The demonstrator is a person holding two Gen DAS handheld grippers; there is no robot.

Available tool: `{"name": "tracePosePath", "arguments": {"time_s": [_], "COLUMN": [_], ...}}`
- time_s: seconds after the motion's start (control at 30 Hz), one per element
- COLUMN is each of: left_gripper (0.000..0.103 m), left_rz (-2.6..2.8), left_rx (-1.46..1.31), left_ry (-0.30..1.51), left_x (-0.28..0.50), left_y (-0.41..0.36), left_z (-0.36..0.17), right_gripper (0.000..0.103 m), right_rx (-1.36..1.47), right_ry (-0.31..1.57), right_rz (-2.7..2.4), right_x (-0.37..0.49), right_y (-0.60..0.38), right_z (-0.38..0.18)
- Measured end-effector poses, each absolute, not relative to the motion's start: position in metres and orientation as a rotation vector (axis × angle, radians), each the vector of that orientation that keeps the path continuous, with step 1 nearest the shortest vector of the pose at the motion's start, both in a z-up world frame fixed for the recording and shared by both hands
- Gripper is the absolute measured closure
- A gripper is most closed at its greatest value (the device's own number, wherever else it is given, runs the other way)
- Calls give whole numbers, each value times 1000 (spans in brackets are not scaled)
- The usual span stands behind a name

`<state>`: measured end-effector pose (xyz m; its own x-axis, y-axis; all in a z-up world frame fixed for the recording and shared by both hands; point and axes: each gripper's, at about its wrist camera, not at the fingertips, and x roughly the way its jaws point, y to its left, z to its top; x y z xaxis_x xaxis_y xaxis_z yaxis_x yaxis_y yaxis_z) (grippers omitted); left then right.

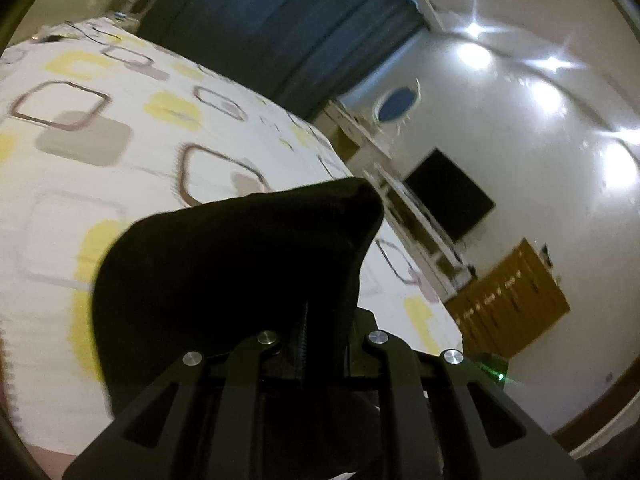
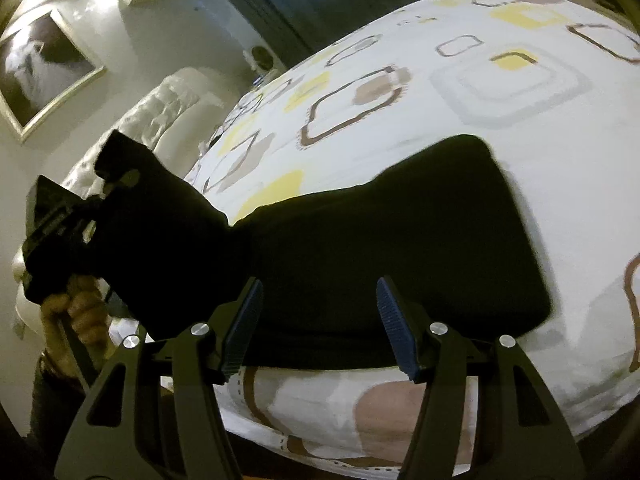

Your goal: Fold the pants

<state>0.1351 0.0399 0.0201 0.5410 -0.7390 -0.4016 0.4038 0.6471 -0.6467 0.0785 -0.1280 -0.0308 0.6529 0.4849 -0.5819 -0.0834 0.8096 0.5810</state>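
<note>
Black pants [image 2: 400, 248] lie on a bed with a patterned white sheet [image 2: 500, 92]. One end is lifted at the left. My left gripper [image 2: 116, 184] is shut on that lifted end and holds it above the bed, with a hand below it. In the left wrist view the pants [image 1: 232, 272] drape over the left gripper [image 1: 316, 320] and hide its fingertips. My right gripper [image 2: 320, 320] is open, its blue pads [image 2: 394, 328] apart just above the near edge of the pants, holding nothing.
The bed sheet [image 1: 120, 140] fills the left wrist view's left side. Dark curtains [image 1: 300, 20], a wall television [image 1: 448, 196] and a wooden cabinet [image 1: 508, 300] stand beyond the bed. A white headboard [image 2: 160, 108] and a framed picture [image 2: 40, 68] are at the left in the right wrist view.
</note>
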Motion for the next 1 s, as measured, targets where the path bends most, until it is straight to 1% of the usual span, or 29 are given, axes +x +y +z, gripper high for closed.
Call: {"name": "tracePosePath", "arguments": {"time_s": [0.3, 0.43, 0.63, 1.0], "left_gripper": [91, 91, 91, 87], "left_rz": [-761, -735, -688, -664], "left_rx": [-427, -398, -370, -301], "left_ry": [851, 906, 950, 971], "left_x": [157, 163, 170, 171], "left_y": [-54, -76, -91, -106], "left_z": [-24, -48, -73, -77], "right_gripper": [44, 44, 42, 42], "right_rx": [654, 674, 679, 654], "right_ry": [800, 801, 818, 803], "right_rz": [325, 333, 347, 332], "right_x": [74, 76, 78, 77], "right_y": [-168, -176, -176, -173], "right_z": [-45, -48, -54, -46]}}
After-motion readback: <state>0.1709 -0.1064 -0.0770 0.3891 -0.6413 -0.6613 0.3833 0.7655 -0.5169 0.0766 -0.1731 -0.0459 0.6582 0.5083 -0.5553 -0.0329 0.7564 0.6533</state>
